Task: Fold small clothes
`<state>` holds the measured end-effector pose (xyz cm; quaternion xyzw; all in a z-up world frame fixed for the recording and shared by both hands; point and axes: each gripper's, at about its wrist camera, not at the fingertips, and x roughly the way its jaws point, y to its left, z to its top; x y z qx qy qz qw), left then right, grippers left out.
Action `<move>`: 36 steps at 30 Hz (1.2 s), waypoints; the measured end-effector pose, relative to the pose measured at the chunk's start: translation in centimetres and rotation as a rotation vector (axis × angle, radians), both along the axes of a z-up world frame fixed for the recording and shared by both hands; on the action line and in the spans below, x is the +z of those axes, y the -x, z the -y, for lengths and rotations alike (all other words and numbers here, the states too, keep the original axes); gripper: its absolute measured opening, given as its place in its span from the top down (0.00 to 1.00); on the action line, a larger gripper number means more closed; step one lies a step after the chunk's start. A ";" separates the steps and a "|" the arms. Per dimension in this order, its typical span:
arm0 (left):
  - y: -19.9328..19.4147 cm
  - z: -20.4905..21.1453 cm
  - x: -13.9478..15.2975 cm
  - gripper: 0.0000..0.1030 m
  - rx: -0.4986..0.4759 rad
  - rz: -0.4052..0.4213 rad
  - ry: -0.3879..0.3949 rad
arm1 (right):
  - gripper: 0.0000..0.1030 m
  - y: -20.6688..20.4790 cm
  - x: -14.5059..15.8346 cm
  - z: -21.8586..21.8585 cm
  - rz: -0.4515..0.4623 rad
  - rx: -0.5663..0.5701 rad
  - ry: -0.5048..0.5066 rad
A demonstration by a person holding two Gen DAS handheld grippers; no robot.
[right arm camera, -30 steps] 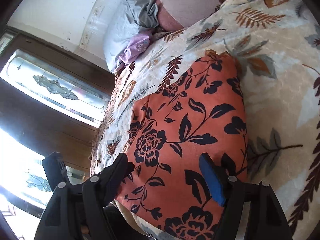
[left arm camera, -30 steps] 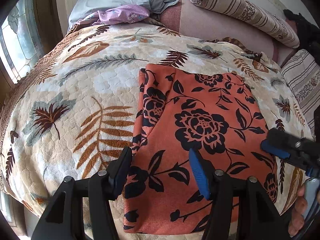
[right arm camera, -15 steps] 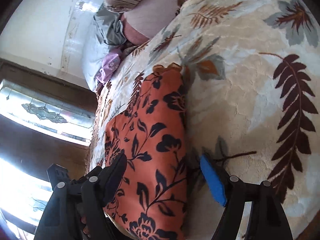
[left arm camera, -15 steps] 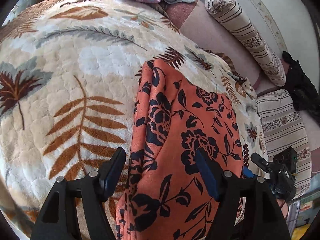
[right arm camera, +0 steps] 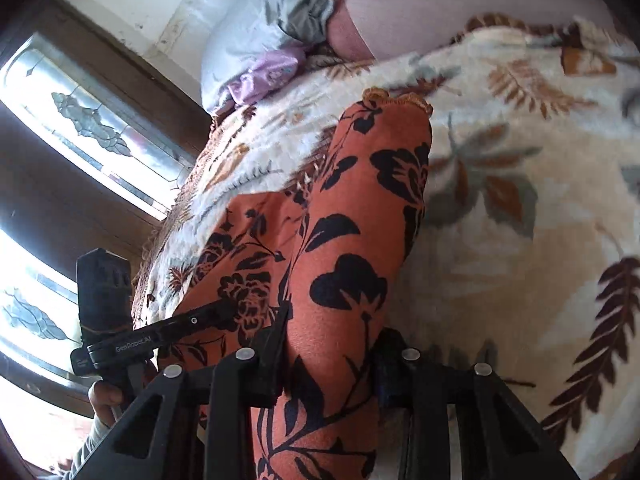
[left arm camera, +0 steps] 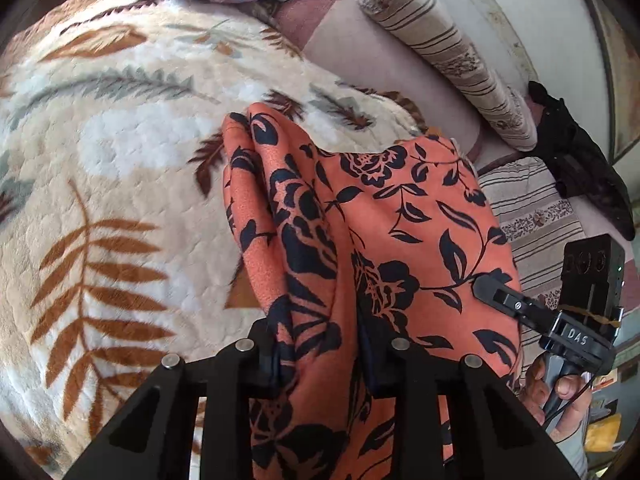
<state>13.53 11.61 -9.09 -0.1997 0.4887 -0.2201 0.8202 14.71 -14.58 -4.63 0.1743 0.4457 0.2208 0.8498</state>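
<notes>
Bed covered by cream leaf-print blanket. Striped bolster at 1 o'clock against the pale wall. Leaded-glass window in dark wood frame at 9 o'clock, admitting bright daylight.

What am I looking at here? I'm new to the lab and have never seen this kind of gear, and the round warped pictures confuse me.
There is no robot here. A person holds a hand-held tool in each hand, and each tool has two black fingers and a wide-angle camera looking along them, hence the warped pictures. One picture comes from the left gripper, the other from the right gripper. Each view also shows the other tool off to the side. Below lies a bed covered by a cream leaf-print blanket, with pillows and other cloth at the far end. Both tools are closing on an orange cloth with black flowers, which is bunched between their fingers, its near end lifted off the blanket.
</notes>
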 end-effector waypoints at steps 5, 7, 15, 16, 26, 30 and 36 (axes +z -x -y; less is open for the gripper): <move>-2.8 5.5 4.5 0.69 -0.041 0.119 0.039 | 0.66 -0.3 6.0 5.3 0.132 -0.059 0.003; -4.6 8.3 4.2 0.62 -0.070 0.111 0.028 | 0.65 -1.2 5.7 9.3 0.108 -0.130 -0.060; -5.8 11.0 -3.2 0.36 -0.027 -0.078 -0.228 | 0.32 -0.6 -5.8 19.3 -0.158 -0.430 -0.128; -5.2 10.3 -2.5 0.36 -0.014 -0.059 -0.228 | 0.32 0.3 -5.3 19.4 -0.121 -0.433 -0.120; -2.7 10.5 -4.4 0.32 -0.038 -0.068 -0.324 | 0.19 0.2 -1.8 14.1 0.017 -0.210 -0.218; 0.0 10.4 -1.5 0.33 -0.024 0.036 -0.356 | 0.22 0.3 -4.6 14.9 -0.076 -0.318 -0.312; 5.7 11.4 3.3 0.19 0.028 0.241 -0.481 | 0.15 7.1 1.0 11.4 0.094 -0.323 -0.021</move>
